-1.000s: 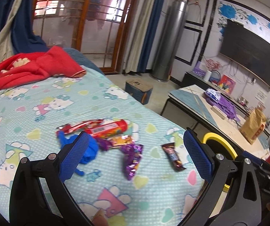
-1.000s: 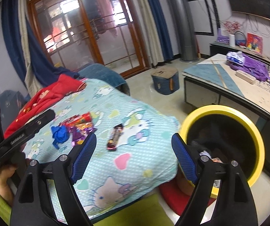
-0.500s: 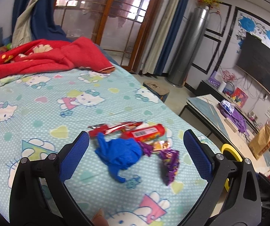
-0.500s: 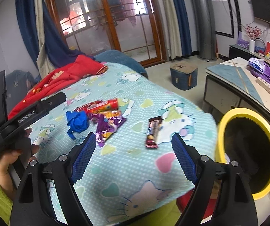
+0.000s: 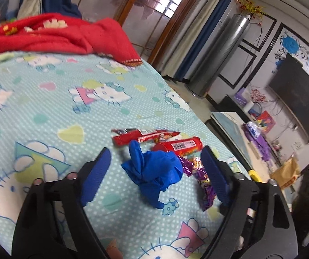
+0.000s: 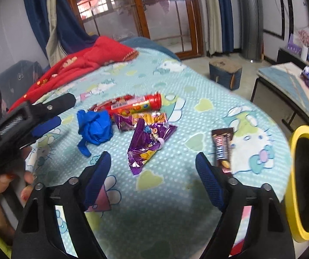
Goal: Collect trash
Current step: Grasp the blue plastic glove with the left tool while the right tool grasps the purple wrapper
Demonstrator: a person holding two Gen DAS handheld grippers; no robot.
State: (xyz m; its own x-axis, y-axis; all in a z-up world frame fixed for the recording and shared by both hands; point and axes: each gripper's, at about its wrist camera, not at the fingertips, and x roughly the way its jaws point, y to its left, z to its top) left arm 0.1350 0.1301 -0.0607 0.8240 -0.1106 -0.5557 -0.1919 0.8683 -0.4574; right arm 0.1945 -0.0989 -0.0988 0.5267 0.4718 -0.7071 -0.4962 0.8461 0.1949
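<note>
Left tongs (image 5: 155, 166) tilted down, spread around blue glove (image 5: 154, 170), just narrowing, right tongs (image 6: 153, 166) spread, empty

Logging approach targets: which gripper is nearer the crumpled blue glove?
Left. The left gripper is open with the blue glove between its fingers; the right gripper is open nearer the purple wrapper.

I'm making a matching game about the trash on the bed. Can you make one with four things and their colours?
Things:
1. crumpled glove
2. candy tube
3. snack wrapper
4. bin rim

Colours:
a. yellow
b. purple
c. blue
d. red

Pairs: 1-c, 2-d, 3-b, 4-a
</note>
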